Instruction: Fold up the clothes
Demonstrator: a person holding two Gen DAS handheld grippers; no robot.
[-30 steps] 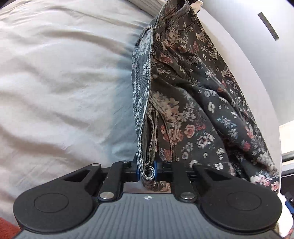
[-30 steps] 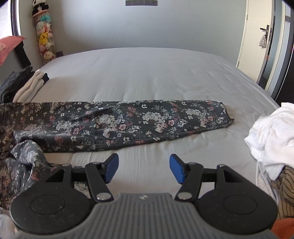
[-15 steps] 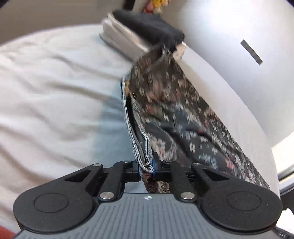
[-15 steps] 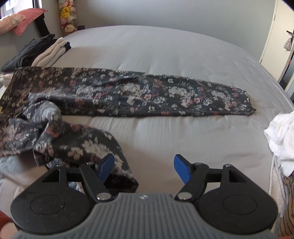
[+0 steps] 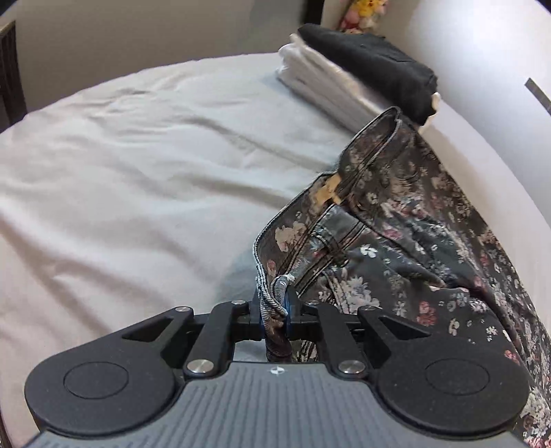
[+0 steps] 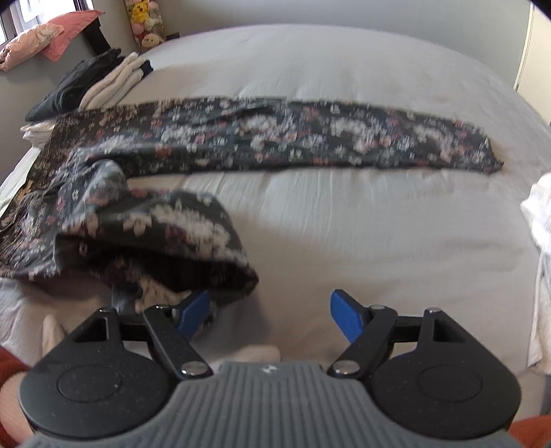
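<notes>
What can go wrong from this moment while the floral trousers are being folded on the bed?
1. The left gripper pinches only a thin edge of the floral trousers, so the edge may slip out under a pull.
2. One leg lies flat, but the other leg is bunched; the right gripper, open just beside it, may catch several layers or miss the hem.

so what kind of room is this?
Most likely a bedroom: a wide bed with a pale sheet, folded clothes stacked at its edge, and plush toys against the wall.
</notes>
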